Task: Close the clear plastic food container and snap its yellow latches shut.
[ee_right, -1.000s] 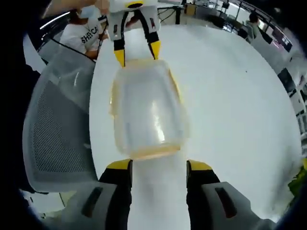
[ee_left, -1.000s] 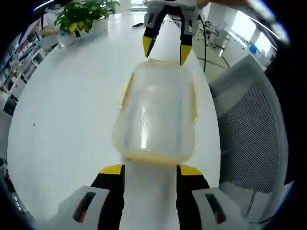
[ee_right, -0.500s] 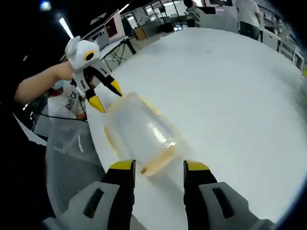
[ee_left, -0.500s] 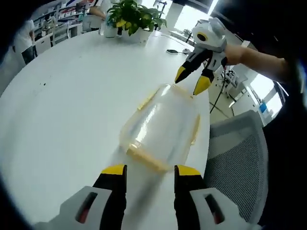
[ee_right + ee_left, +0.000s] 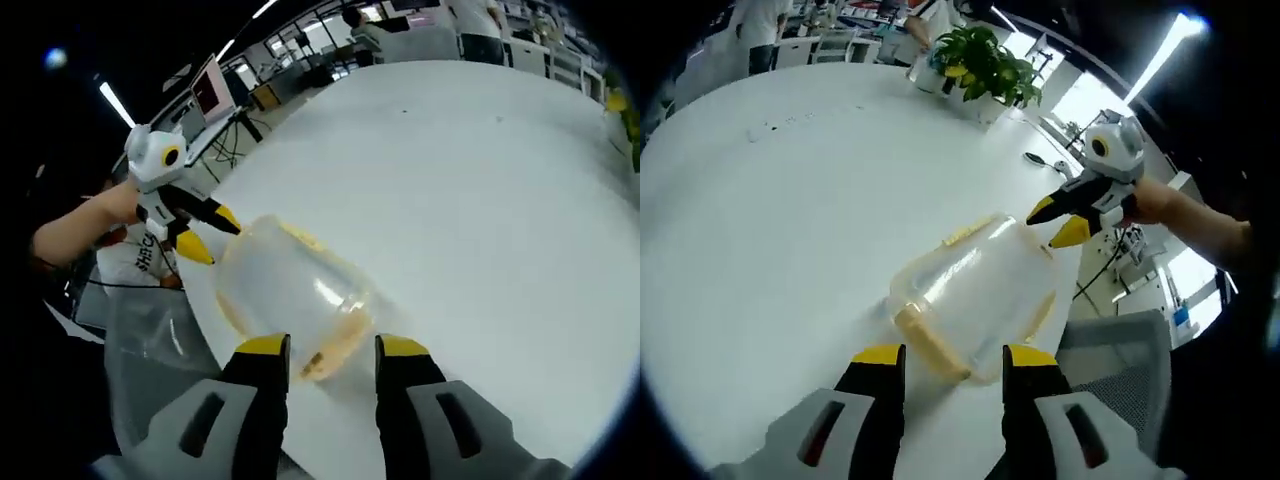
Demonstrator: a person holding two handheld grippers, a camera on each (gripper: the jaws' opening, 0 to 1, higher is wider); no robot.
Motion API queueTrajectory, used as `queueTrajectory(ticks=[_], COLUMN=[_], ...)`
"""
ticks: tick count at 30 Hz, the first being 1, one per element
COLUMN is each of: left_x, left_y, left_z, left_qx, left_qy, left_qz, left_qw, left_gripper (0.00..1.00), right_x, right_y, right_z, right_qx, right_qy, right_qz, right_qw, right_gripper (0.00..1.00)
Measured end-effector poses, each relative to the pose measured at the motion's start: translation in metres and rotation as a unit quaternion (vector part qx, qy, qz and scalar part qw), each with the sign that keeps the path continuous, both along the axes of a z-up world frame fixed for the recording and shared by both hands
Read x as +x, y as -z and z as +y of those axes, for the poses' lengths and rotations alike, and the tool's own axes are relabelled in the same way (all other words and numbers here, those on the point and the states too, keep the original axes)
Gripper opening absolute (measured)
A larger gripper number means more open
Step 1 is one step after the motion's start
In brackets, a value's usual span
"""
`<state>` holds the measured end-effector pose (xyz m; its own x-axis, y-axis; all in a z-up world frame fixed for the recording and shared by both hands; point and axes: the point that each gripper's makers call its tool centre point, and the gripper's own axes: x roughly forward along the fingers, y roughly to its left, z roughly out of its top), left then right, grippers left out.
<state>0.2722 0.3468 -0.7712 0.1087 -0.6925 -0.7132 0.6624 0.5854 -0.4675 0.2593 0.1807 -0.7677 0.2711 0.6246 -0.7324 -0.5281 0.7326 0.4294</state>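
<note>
In the left gripper view, your left gripper (image 5: pixel 951 362) had its two yellow-tipped jaws apart, with nothing between them. The clear container (image 5: pixel 975 292) lay on the white table (image 5: pixel 780 220) just ahead of those jaws, its near end between the line of the two tips but not held. At the far end of the container, your right gripper (image 5: pixel 1065 220) came in from the right, its jaws parted a little, its tips close to the far corner; whether they touched it I could not tell. A chair (image 5: pixel 1118 365) with a grey mesh back stood at the table edge to the right of the container. A potted plant (image 5: pixel 983 66) stood far away on the table.

In the right gripper view, your left gripper (image 5: pixel 198 232) showed at the left, beside the far end of the container (image 5: pixel 290 295). Your right gripper (image 5: pixel 327 352) had its jaws spread, and the container's near end lay just in front of them, ungripped.

I counted one container, two grippers, one plant and one chair. On the container, three yellow latches could be seen in the left gripper view: one at the near end (image 5: pixel 931 346), one at the far side, one along the right side. The container was clear and rounded, with a yellowish rim, and light reflected on its top.
</note>
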Motion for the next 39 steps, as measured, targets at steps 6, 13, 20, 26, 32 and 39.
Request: queueTrajectory(ticks=[6,13,20,26,32,39], left_x=[0.001,0.000,0.003,0.001,-0.007,0.003], left_y=[0.000,0.008,0.011,0.011,0.005,0.009], left_z=[-0.006,-0.002,-0.005,-0.005,-0.015,-0.011], left_qx=[-0.022,0.004,0.034,0.038,0.009,0.045], left_qy=[-0.058,-0.068,-0.056,-0.047,-0.071,-0.045], left_qz=[0.026,0.028,0.017,0.014,0.059,0.039], left_qw=[0.9977,0.9973,0.9977,0.9980,0.9957,0.9972], left_gripper=[0.30,0.25,0.20,0.19,0.15,0.14], right_x=[-0.008,-0.012,-0.013,-0.015,-0.021,-0.017], right_y=[0.005,0.010,0.014,0.014,0.013,0.012], right_z=[0.006,0.008,0.009,0.011,0.008,0.013], right_qx=[0.003,0.001,0.015,0.004,0.003,0.000], right_qy=[0.002,0.004,0.022,0.008,0.009,-0.001], right_qz=[0.012,0.025,0.044,0.048,0.059,0.048], right_qw=[0.9999,0.9997,0.9987,0.9988,0.9982,0.9988], right_gripper=[0.27,0.23,0.23,0.21,0.20,0.18])
